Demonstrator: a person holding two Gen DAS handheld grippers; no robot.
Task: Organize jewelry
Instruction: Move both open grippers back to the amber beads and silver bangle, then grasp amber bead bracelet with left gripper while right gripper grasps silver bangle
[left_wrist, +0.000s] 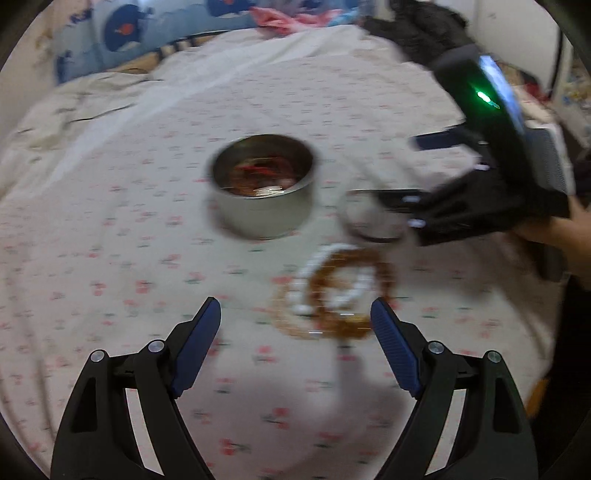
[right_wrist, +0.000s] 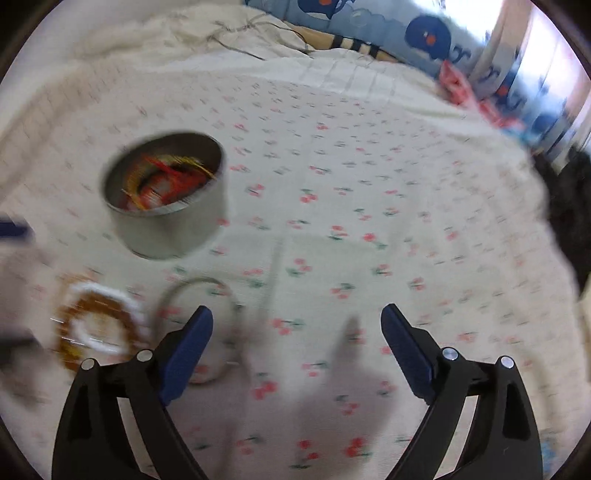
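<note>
A round metal tin (left_wrist: 264, 184) (right_wrist: 166, 195) stands on the bed with red and yellow jewelry inside it. In front of it lie an amber bead bracelet (left_wrist: 351, 291) (right_wrist: 99, 332) and a white bead bracelet (left_wrist: 314, 273) overlapping each other. My left gripper (left_wrist: 295, 306) is open just short of them, its right fingertip close to the amber beads. A silvery ring (left_wrist: 369, 218) (right_wrist: 199, 325), bangle or lid I cannot tell, lies to the right of the tin. My right gripper (right_wrist: 297, 314) (left_wrist: 413, 170) is open beside it, with only sheet between its fingers.
The bed is covered by a white sheet with a cherry print (right_wrist: 369, 221). Blue whale-print pillows (right_wrist: 436, 37) and pink cloth (left_wrist: 280, 18) lie at the far side. Dark clothing (left_wrist: 417, 26) sits at the right edge. A person's hand (left_wrist: 554, 229) holds the right gripper.
</note>
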